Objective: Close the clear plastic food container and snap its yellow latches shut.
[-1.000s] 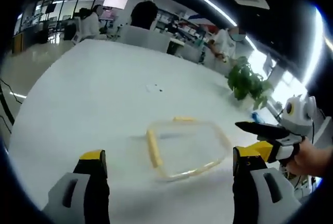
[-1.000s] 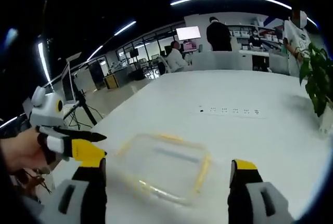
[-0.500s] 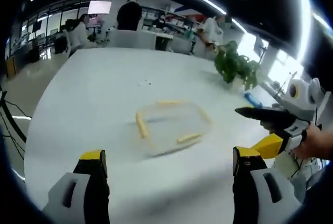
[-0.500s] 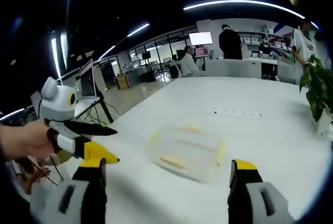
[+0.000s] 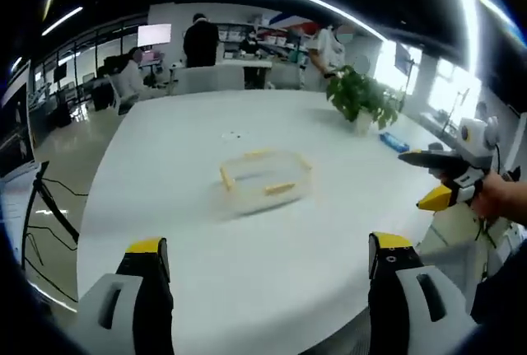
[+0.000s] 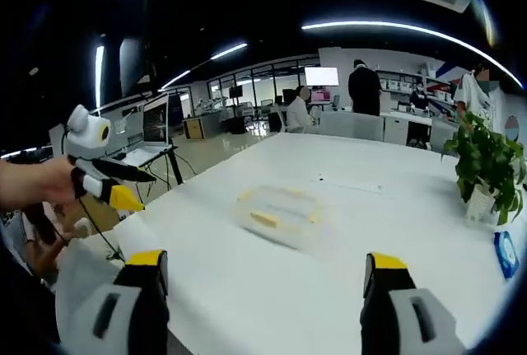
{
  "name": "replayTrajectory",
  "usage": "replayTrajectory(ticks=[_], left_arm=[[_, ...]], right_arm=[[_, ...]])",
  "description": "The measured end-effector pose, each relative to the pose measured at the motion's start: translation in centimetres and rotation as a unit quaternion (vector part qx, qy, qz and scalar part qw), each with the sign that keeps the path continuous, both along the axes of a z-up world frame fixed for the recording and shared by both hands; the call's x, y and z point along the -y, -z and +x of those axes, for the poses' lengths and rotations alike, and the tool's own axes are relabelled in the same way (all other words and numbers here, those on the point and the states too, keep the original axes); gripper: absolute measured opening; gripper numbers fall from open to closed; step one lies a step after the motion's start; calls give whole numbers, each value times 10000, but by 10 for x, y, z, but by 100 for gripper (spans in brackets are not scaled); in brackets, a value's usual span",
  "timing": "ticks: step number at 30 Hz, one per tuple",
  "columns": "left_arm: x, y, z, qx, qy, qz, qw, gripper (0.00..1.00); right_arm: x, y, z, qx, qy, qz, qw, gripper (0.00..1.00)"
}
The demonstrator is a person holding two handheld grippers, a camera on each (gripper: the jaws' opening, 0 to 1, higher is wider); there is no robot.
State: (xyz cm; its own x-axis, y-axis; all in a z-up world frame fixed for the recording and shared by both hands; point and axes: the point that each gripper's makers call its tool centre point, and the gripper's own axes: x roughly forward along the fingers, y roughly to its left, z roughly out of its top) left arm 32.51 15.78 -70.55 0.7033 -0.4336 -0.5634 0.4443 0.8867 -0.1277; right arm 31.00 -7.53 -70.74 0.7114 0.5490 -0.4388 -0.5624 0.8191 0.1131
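Both tools backed off container (image 5: pixel 263 180) (jaws apart), lid on

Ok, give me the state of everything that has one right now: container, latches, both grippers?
Container: lid on, resting on the table, untouched.
Yellow latches: too small to tell if snapped.
Left gripper: open, empty, well short of the container.
Right gripper: open, empty, also held back.
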Motion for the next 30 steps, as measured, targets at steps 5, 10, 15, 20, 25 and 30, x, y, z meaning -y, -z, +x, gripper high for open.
replayTrajectory(ticks=[5, 10, 15, 20, 25, 30], left_arm=[[-18, 5, -36, -21, 22, 34, 10000, 99], [-31, 6, -66, -83, -98, -110, 9999, 99], [-43, 9, -87, -174, -86, -36, 9998, 99], [-57, 5, -95, -173, -166, -22, 9997, 99], [-57, 1, -97, -57, -47, 71, 9999, 99], [-60, -9, -96, -82, 86, 84, 9999, 99]], right_arm=[[29, 3, -31, -49, 137, -54, 9999, 100], [36, 12, -57, -211, 146, 28, 9997, 100], [38, 14, -79, -322, 49, 32, 9995, 100], [44, 9, -93, -296, -13, 108, 9995, 100], [46, 1, -100, -239, -7, 252, 9994, 100], [48, -14, -105, -152, 190, 185, 9995, 100]])
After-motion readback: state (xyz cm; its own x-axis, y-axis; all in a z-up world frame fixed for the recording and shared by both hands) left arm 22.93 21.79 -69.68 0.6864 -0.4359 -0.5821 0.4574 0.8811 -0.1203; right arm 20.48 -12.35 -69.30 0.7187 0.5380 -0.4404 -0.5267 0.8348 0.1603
